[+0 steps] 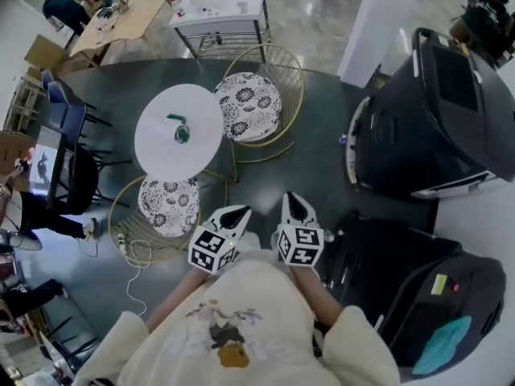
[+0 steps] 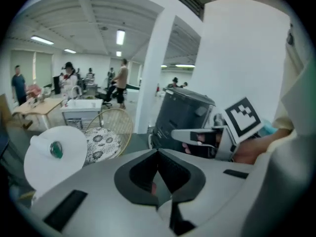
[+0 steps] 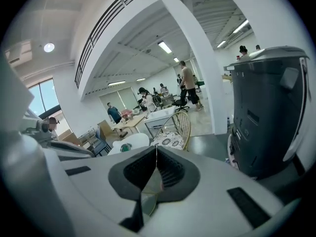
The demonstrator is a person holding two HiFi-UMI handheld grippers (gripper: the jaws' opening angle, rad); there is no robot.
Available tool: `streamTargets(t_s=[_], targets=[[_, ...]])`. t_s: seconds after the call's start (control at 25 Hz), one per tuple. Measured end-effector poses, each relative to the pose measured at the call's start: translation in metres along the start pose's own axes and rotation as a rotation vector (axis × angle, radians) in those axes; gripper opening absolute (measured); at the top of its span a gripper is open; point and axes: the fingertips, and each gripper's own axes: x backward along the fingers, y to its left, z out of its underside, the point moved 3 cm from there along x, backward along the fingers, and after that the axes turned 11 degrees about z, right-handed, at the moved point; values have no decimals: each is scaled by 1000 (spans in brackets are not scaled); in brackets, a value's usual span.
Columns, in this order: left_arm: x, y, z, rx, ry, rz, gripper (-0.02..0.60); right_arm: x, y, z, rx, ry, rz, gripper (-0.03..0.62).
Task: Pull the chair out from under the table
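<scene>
Standing back from the round white counter [image 1: 157,155], the person holds both grippers close to the chest, well apart from either chair. The left gripper [image 1: 235,214] has its jaws together with nothing between them. The right gripper [image 1: 295,203] is likewise closed and empty.

Two gold wire chairs with floral cushions stand at the counter. The near chair [image 1: 167,206] has its cushion edge right at the counter's rim, and the far chair [image 1: 248,105] appears slightly overlapped by the rim. Neither seat looks deep beneath the top. A small green object [image 1: 182,132] lies on the counter.

As they stand, the chairs would suit either a chair waiting to be drawn back or one drawn out and let go. The pictures do not settle which.
</scene>
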Motion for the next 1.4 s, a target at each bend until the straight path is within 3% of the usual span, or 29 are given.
streamTargets(t_s=[0.08, 0.12, 0.24, 0.36, 0.48, 0.56, 0.64, 0.72, 0.84, 0.96, 1.12, 1.36, 1.4], targets=[[-5, 15, 1, 97, 1, -54, 9, -13, -1, 8, -5, 43, -12, 11], [-10, 18, 1, 89, 25, -51, 9, -21, -4, 9, -9, 55, -13, 11], [-37, 25, -10, -41, 115, 16, 9, -47, -17, -5, -34, 53, 10, 11], [-64, 43, -24, -55, 137, 91, 9, -76, -23, -19, -42, 63, 60, 11], [-90, 81, -58, -90, 119, 139, 8, -109, -30, -47, -29, 49, 127, 11], [-106, 114, -91, -66, 86, 170, 8, -129, -32, -71, -30, 37, 162, 11], [-116, 146, -121, -48, 62, 202, 9, -149, -25, -92, -26, 18, 174, 11], [-126, 175, -142, -86, 60, 222, 9, -174, -14, -111, -17, 4, 180, 11], [-139, 217, -161, -133, 78, 209, 9, -212, 4, -135, -32, -5, 184, 11], [-155, 262, -173, -132, 122, 154, 9, -247, 24, -153, -67, 0, 154, 11], [-177, 286, -183, -161, 151, 160, 12, -273, 37, -158, -14, 44, 94, 11], [-232, 327, -207, -244, 163, 141, 14, -324, 8, -169, 28, 100, 72, 11], [-241, 330, -209, -254, 163, 150, 37, -329, 1, -169, 29, 114, 71, 11]])
